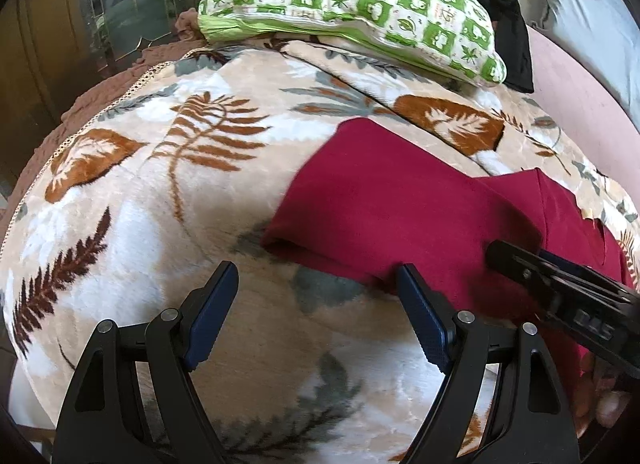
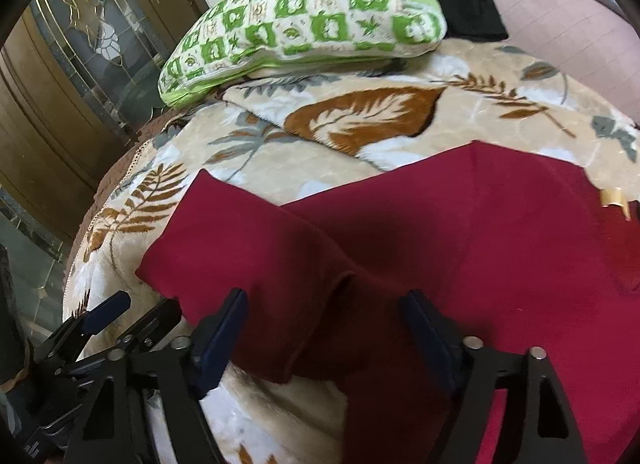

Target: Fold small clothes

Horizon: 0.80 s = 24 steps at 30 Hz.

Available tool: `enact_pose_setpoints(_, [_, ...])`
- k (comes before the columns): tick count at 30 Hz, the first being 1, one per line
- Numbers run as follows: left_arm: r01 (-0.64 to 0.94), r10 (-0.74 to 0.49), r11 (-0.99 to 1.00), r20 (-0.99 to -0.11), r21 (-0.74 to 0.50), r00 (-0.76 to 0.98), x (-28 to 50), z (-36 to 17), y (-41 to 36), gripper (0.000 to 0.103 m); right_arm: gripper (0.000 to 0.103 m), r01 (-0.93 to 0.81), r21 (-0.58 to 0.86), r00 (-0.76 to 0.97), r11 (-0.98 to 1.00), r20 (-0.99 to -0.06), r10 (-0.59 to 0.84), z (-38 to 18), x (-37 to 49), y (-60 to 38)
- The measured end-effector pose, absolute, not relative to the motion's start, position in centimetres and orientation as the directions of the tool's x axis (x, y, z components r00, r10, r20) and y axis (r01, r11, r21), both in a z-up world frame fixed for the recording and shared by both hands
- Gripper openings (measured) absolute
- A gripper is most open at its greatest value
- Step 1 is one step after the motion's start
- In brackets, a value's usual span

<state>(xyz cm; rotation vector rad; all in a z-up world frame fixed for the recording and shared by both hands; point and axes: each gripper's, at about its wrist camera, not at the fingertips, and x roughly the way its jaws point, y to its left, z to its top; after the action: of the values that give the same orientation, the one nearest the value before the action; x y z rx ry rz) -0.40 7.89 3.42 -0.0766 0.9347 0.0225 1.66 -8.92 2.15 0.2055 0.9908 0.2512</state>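
A dark red small garment (image 2: 460,224) lies spread on the leaf-patterned blanket (image 1: 160,192), its sleeve (image 2: 240,236) reaching out to the left. My right gripper (image 2: 326,298) stands open low over it, and a raised fold where the sleeve joins the body sits between its blue pads without being pinched. My left gripper (image 1: 316,270) is open over the blanket at the garment's (image 1: 400,200) near left edge, and its right fingertip (image 1: 406,276) just meets the cloth. In the left wrist view the right gripper (image 1: 500,254) comes in from the right, resting on the red cloth.
A green-and-white checked pillow (image 1: 352,12) lies at the far edge of the blanket, with a black garment (image 1: 512,24) behind it. A pink surface (image 1: 580,96) runs along the right. A wood and leaded-glass door (image 1: 112,4) stands to the left beyond the blanket's edge.
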Motion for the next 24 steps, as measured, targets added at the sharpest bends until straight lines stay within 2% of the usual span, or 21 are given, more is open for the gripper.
enact_pose_setpoints(1, [-0.055, -0.012, 0.997, -0.804, -0.056, 0.595, -0.4, 3.5, 8.0, 0.082, 0.042, -0.122, 0.283, 0.524, 0.951, -0.795, 0.304, 2.0, 1.7, -8.7])
enact_pose_setpoints(2, [-0.06, -0.01, 0.997, -0.803, -0.056, 0.596, -0.4, 3.6, 8.2, 0.082, 0.034, -0.131, 0.281, 0.529, 0.951, -0.791, 0.307, 2.0, 1.8, -8.5])
enact_pose_setpoints(4, [-0.065, -0.009, 0.996, -0.802, -0.059, 0.597, -0.5, 3.8, 8.4, 0.082, 0.011, -0.14, 0.263, 0.542, 0.955, -0.787, 0.296, 2.2, 1.8, -8.1])
enact_pose_setpoints(5, [-0.067, -0.009, 0.996, -0.801, -0.061, 0.599, -0.5, 3.9, 8.4, 0.082, 0.005, -0.143, 0.263, 0.547, 0.954, -0.782, 0.298, 2.6, 1.7, -8.2])
enact_pose_setpoints(11, [-0.074, -0.025, 0.993, -0.781, -0.09, 0.624, -1.0, 5.8, 8.5, 0.082, 0.005, -0.157, 0.273, 0.653, 0.949, -0.692, 0.307, 8.8, -0.9, -11.8])
enact_pose_setpoints(15, [-0.046, -0.046, 0.994, -0.763, -0.099, 0.645, -1.5, 7.4, 7.1, 0.082, 0.005, -0.113, 0.232, 0.719, 0.966, -0.653, 0.24, 13.6, -3.0, -16.8])
enact_pose_setpoints(20, [0.0, -0.072, 0.995, -0.757, -0.095, 0.649, -1.7, 8.1, 4.5, 0.082, 0.005, 0.018, 0.109, 0.743, 0.994, -0.667, 0.06, 16.1, -5.5, -24.1])
enact_pose_setpoints(24, [0.052, -0.1, 0.995, -0.757, -0.087, 0.646, -1.7, 8.3, 1.3, 0.082, 0.005, 0.153, 0.047, 0.686, 0.987, -0.724, -0.072, 14.3, -6.0, -29.6])
